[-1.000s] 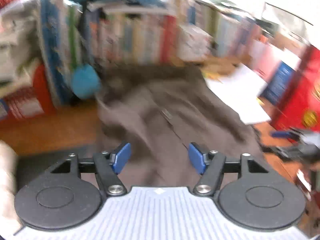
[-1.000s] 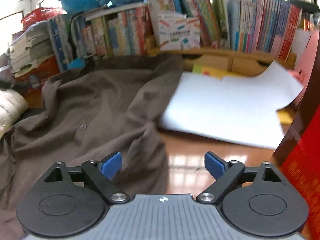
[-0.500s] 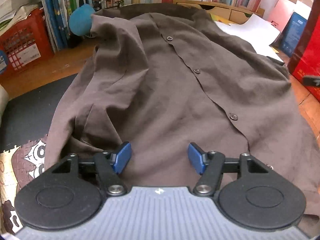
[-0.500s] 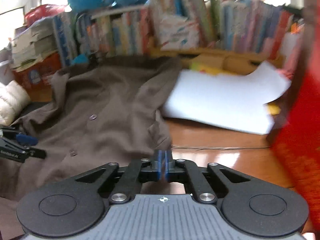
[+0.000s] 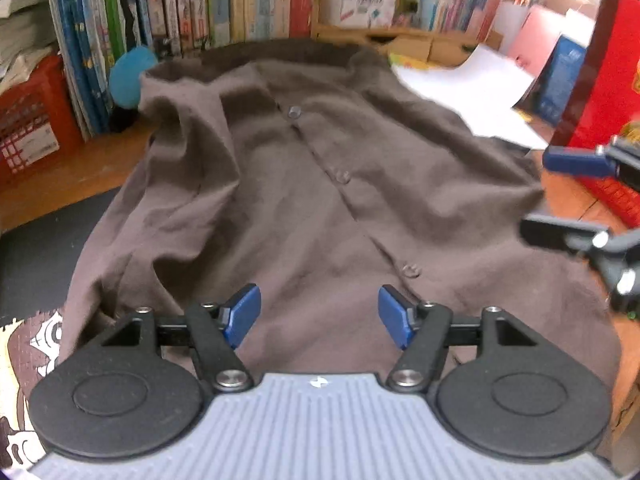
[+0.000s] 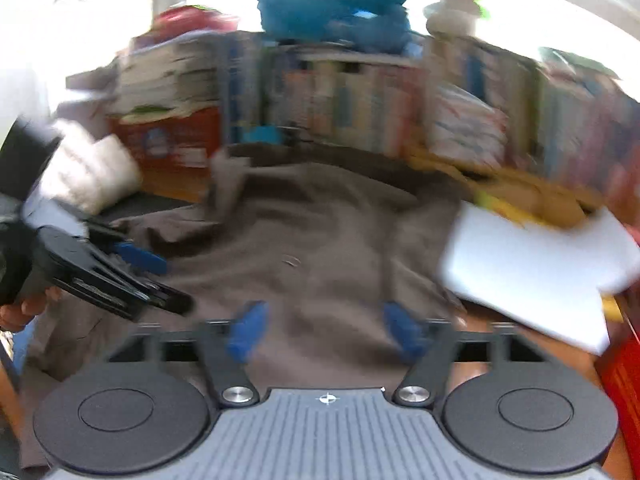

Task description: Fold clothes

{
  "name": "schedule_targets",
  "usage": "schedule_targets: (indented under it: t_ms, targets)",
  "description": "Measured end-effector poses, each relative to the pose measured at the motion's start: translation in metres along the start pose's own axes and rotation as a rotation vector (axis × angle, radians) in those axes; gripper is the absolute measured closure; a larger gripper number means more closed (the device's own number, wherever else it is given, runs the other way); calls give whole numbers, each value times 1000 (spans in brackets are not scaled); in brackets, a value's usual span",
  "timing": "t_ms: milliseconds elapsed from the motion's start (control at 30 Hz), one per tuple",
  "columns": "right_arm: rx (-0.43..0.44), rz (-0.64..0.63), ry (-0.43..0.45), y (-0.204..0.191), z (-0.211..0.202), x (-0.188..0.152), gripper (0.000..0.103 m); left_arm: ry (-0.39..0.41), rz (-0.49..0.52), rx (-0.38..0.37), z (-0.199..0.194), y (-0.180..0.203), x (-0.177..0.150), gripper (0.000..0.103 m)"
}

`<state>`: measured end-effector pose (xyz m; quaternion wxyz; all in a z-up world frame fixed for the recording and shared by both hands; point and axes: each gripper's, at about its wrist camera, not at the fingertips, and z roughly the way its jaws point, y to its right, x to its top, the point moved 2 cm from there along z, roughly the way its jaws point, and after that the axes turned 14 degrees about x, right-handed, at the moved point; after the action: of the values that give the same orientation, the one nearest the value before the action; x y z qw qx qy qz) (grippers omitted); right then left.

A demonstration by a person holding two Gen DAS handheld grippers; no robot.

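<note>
A brown button-up shirt (image 5: pixel 320 184) lies spread on the wooden table, collar toward the books, its button placket running down the middle. My left gripper (image 5: pixel 319 316) hovers open over the shirt's lower hem with only cloth beneath its blue pads. In the blurred right wrist view the shirt (image 6: pixel 320 240) fills the middle, and my right gripper (image 6: pixel 326 330) hangs over its right side, jaws opening with nothing pinched between them. The right gripper (image 5: pixel 580 184) shows at the right edge of the left wrist view. The left gripper (image 6: pixel 148 276) appears at the left of the right wrist view, held in a hand.
A row of books (image 5: pixel 240 0) lines the back of the table. White paper sheets (image 5: pixel 480 88) lie at the back right beside a red box (image 5: pixel 608 80). A red basket (image 5: pixel 28 128) stands at the left. A black mat (image 5: pixel 36 248) and a puzzle-pattern mat (image 5: pixel 24 360) lie at the left.
The right gripper snapped shut, then opened again and swung left over the shirt. The left gripper sank toward the shirt's hem and stayed open.
</note>
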<state>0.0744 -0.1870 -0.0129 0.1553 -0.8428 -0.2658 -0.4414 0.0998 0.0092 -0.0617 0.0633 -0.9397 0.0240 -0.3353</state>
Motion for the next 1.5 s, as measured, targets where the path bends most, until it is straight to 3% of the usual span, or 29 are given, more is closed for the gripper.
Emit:
schedule_targets:
  t_ms: [133, 267, 333, 467, 567, 633, 767, 933, 967, 1033, 1067, 1167, 1200, 1300, 1367, 1433, 1467, 1500]
  targets:
    - [-19, -35, -82, -11, 23, -7, 22, -25, 13, 41, 8, -5, -13, 36]
    - [-55, -10, -205, 0, 29, -35, 35, -15, 15, 69, 4, -19, -22, 31]
    - [-69, 52, -192, 13, 15, -48, 34, -13, -2, 84, 2, -31, -26, 31]
    - [-178, 174, -213, 50, -16, -62, 31, -7, -7, 101, -7, -49, -36, 33]
    - [-233, 225, -211, 66, -43, -69, 31, -15, 27, 164, -20, -50, -42, 35]
    - [-212, 230, -160, 66, -63, -70, 30, 5, 26, 154, -36, -51, -43, 37]
    - [-172, 269, -128, 67, -77, -77, 28, 47, -7, 65, -60, -49, -43, 34]
    - [-48, 410, -40, 78, -58, -74, 28, -14, -27, 55, -47, -37, -39, 34]
    - [-34, 449, -15, 83, -52, -71, 33, -16, -43, 38, -44, -37, -36, 34]
    - [-8, 576, -12, 96, -31, -66, 65, -2, -62, 26, -41, -35, -26, 34]
    - [5, 641, -12, 103, -20, -64, 92, 7, -61, 35, -39, -32, -21, 34]
    - [-39, 599, -22, 85, -5, -52, 96, 21, -49, 78, -30, -26, -9, 34]
    - [-48, 503, -25, 67, -5, -43, 96, 19, -40, 94, -26, -25, -8, 34]
    - [50, 160, -63, 5, -5, -25, 94, -8, -34, 118, -11, -25, -9, 34]
    - [79, 109, -69, -9, -7, -21, 90, -30, -38, 122, -1, -28, -14, 34]
    - [84, 123, -56, -8, -11, -17, 70, -40, -45, 117, 5, -30, -19, 33]
    - [67, 177, -21, 6, -16, -13, 49, -27, -50, 108, 5, -32, -21, 33]
    - [51, 228, 18, 22, -21, -8, 35, -21, -49, 104, 5, -33, -23, 32]
